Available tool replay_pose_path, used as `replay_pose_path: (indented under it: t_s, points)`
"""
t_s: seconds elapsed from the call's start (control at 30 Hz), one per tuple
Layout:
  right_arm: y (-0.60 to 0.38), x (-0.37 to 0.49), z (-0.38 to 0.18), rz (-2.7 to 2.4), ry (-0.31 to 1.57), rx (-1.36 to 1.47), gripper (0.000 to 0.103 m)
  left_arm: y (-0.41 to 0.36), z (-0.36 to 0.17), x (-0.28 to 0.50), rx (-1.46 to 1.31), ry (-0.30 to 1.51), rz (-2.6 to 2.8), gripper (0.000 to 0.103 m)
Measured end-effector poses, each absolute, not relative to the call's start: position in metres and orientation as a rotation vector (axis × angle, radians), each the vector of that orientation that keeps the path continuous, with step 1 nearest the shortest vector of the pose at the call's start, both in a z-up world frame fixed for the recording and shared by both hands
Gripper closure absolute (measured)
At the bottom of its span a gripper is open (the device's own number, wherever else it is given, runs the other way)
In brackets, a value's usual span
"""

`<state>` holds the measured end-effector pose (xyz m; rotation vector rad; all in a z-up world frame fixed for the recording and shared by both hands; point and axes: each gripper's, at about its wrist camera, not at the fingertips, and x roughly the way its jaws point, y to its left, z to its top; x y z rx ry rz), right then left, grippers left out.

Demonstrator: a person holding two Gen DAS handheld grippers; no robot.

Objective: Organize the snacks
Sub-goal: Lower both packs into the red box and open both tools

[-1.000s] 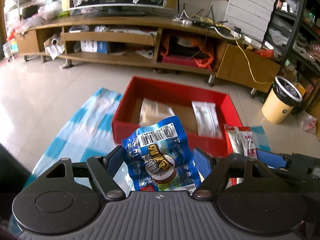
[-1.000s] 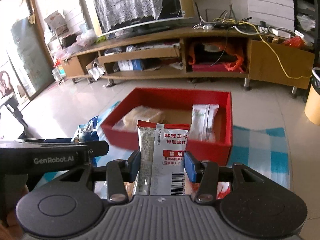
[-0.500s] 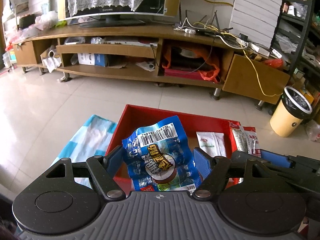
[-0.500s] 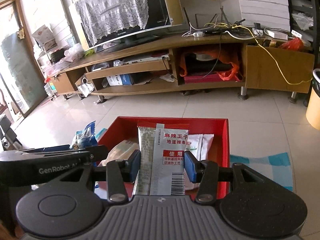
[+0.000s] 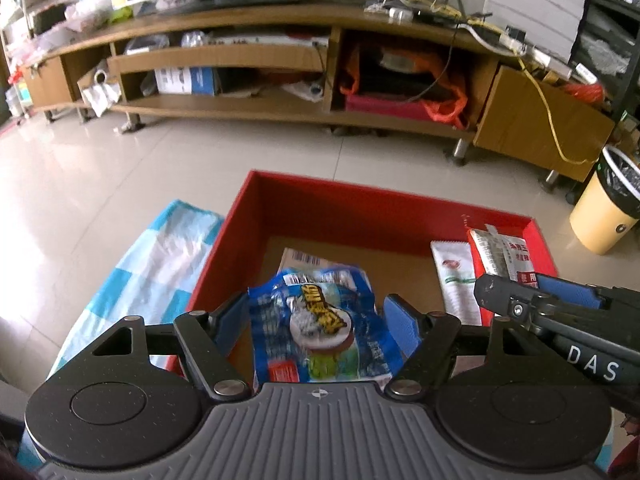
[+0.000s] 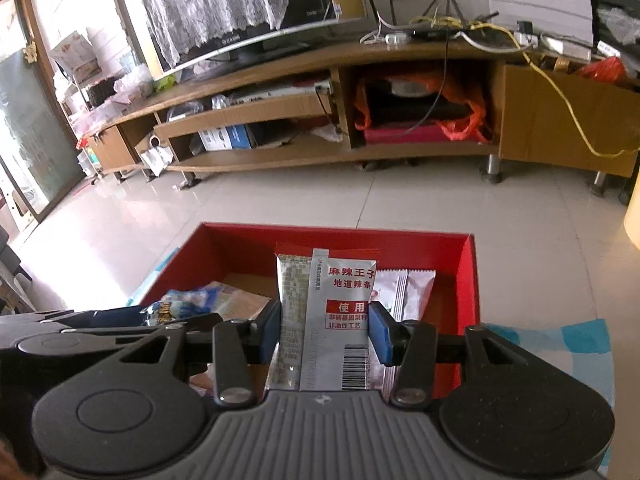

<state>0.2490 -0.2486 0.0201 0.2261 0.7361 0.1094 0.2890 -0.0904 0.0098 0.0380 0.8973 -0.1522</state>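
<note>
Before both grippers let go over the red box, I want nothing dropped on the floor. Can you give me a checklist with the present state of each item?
1. Left gripper over the red box: ok, the blue snack packet hangs above the cardboard floor.
2. Left grip on that packet: cannot tell, the pads look slightly apart from it.
3. Right gripper shut on the silver spicy-strip packet: ok.
4. Silver packet over the box: ok.
5. Landing room: ok, though a white sachet and a clear packet already lie inside.
6. Grippers apart: ok, close side by side.
</note>
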Motion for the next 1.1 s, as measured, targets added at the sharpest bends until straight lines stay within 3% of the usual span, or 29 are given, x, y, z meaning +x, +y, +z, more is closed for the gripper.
replay_pose_path:
  t_s: [0.03,0.13,0.43,0.7,1.1]
  points:
    - [-0.249,0.252,0.016,0.11,0.741,0.231,0.057,-0.091,0.007,0.291,0.043,0.902,-0.151,0.032]
    - [-0.247,0.258,0.006,0.113,0.758,0.24,0.057,-0.095,0.0,0.296,0.059,0.917,-0.158,0.036]
    - [-0.255,0.273,-0.016,0.075,0.814,0.228,0.055,-0.1,-0.015,0.299,0.09,0.944,-0.167,0.029]
    - [-0.26,0.268,-0.004,0.026,0.766,0.186,0.052,-0.099,0.002,0.295,0.083,0.904,-0.15,0.019]
    - [-0.26,0.244,0.031,0.042,0.738,0.172,0.046,-0.08,0.033,0.268,0.0,0.882,-0.166,0.015]
